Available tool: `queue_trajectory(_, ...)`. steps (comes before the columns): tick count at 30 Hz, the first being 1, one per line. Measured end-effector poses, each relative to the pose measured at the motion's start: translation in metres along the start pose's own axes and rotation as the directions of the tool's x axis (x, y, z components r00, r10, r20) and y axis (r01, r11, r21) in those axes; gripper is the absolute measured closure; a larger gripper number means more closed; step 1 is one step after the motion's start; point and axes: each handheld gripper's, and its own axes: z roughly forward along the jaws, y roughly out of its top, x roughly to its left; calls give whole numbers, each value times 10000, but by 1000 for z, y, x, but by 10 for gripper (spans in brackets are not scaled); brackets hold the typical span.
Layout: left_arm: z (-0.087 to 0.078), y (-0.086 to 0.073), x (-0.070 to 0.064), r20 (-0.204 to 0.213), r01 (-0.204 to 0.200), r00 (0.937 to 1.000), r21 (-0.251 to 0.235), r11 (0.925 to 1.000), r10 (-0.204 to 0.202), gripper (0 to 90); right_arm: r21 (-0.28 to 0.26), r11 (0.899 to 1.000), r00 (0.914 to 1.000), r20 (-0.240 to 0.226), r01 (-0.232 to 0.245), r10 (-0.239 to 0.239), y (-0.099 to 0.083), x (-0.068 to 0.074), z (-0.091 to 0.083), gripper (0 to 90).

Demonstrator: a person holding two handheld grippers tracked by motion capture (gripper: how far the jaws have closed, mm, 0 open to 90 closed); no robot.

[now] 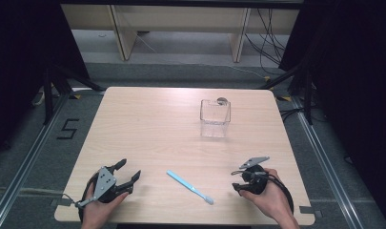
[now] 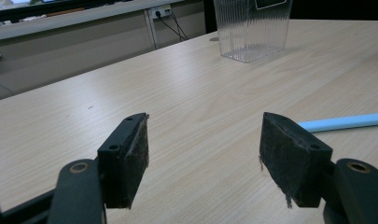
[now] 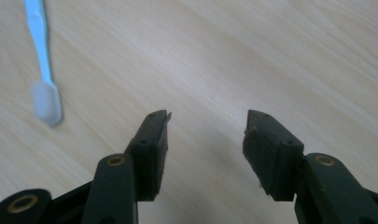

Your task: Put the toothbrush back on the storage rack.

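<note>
The left gripper point(image 1: 128, 175) rests near the table's front edge, jaws spread and empty; the right gripper point(image 1: 239, 180) does likewise. Between them lies a light-blue toothbrush point(image 1: 189, 187), flat, bristle head towards the right gripper. Likely it goes into the clear container point(image 1: 215, 118) farther back — so pinch the thin handle squarely, low to the wooden table point(image 1: 147, 119). Nothing blocks the way.

Black hand-held gripper point(image 1: 128, 173), grey triangular plate point(image 1: 105, 181), fuzzy pads point(image 2: 139, 154).
</note>
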Motion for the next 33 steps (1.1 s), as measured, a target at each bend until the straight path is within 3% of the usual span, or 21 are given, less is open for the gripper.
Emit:
queue_trajectory(2, 2, 0, 1, 60, 37, 10000, -64, 10000, -37, 314, 179, 9994, 9996, 14, 282, -282, -2, -2, -1, 511)
queue_trajectory(4, 2, 0, 1, 11, 47, 10000, 22, 10000, -47, 311, 268, 9996, 9999, -30, 110, -109, -1, 0, -2, 519)
queue_trajectory(5, 3, 0, 2, -29, 201, 9998, -46, 9998, -201, 309, 372, 9985, 9992, 29, 397, -398, 2, 1, -2, 531)
queue_trajectory(7, 2, 0, 3, -88, 252, 9996, -14, 9997, -252, 308, 347, 9979, 9985, -10, 546, -546, 3, 2, -2, 536)
queue_trajectory(10, 1, 0, 3, -72, 407, 9991, -24, 9992, -407, 304, 432, 9968, 9976, -202, 677, -669, 11, 10, 0, 559)
queue_trajectory(11, 0, 0, 3, -29, 374, 9993, -32, 9993, -374, 304, 460, 9926, 9936, -204, 1122, -1113, 16, 12, 4, 559)
queue_trajectory(14, 1, -1, 4, 77, 346, 9994, -153, 9993, -345, 301, 596, 9864, 9881, -147, 1534, -1528, 20, 18, 6, 558)
queue_trajectory(23, 1, 0, 4, 107, 281, 9995, 20, 9996, -281, 305, 1320, 9703, 9790, -455, 2029, -1985, 38, 31, 6, 570)
queue_trajectory(25, 1, 0, 4, 84, 249, 9997, 35, 9997, -249, 305, 1476, 9620, 9729, -611, 2296, -2228, 43, 34, 6, 584)
queue_trajectory(27, 1, 0, 4, 77, 234, 9997, 33, 9997, -234, 305, 1624, 9619, 9752, -595, 2202, -2132, 45, 36, 7, 592)
queue_trajectory(29, 2, 0, 4, 70, 214, 9997, 57, 9998, -215, 306, 1704, 9516, 9658, -885, 2559, -2439, 55, 44, 10, 611)
queue_trajectory(30, 2, 0, 4, 70, 214, 9997, 57, 9998, -215, 306, 1704, 9516, 9658, -885, 2559, -2439, 55, 44, 10, 611)
queue_trajectory(31, 2, 0, 3, 68, 192, 9998, 65, 9998, -193, 306, 1824, 9430, 9592, -1025, 2785, -2634, 61, 52, 14, 620)
queue_trajectory(32, 2, 0, 3, 68, 192, 9998, 65, 9998, -193, 306, 1824, 9430, 9592, -1025, 2785, -2634, 61, 52, 14, 620)
queue_trajectory(33, 3, 0, 3, 126, 223, 9997, -63, 9997, -222, 306, 1911, 9263, 9449, -1094, 3247, -3086, 67, 59, 19, 630)
